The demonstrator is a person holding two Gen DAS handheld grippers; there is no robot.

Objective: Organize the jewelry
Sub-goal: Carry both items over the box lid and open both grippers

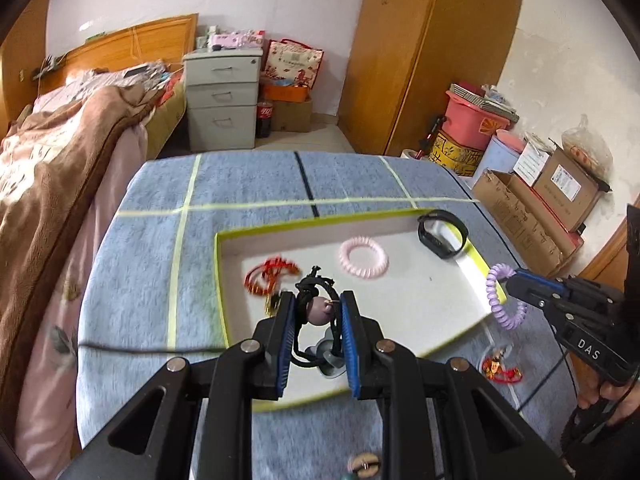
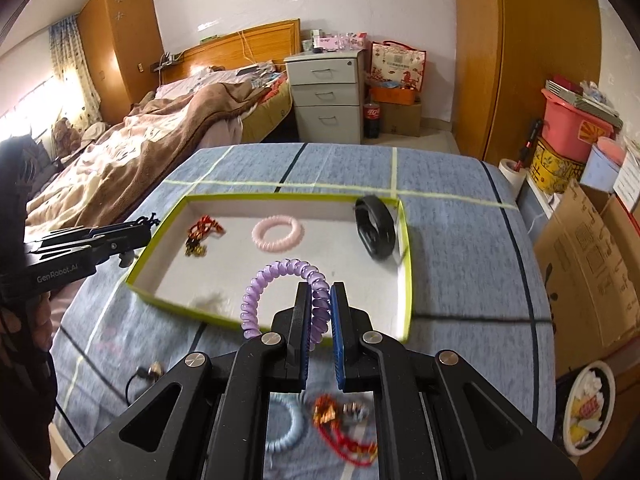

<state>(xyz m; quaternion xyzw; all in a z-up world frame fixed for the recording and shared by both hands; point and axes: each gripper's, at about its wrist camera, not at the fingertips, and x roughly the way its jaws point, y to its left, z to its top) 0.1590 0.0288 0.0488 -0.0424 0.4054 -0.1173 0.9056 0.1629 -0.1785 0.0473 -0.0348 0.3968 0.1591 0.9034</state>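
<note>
Both claws loaded over the tray
Left gripper (image 1: 314, 312) pinches a black cord bracelet with mauve bead (image 1: 318, 310); right gripper (image 2: 318, 300) clamps a purple spiral coil hair tie (image 2: 272, 280).

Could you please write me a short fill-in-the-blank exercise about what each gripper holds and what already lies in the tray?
1. The right gripper is shut on a coiled hair tie whose colour is ____.
2. The left gripper holds a cord of the colour ____ with a mauve bead.
3. In the tray, the pink hair tie lies between the red charm and the black ____.
4. The light blue hair tie lies ____ the tray.

Missing words: purple; black; wristband; outside
</note>
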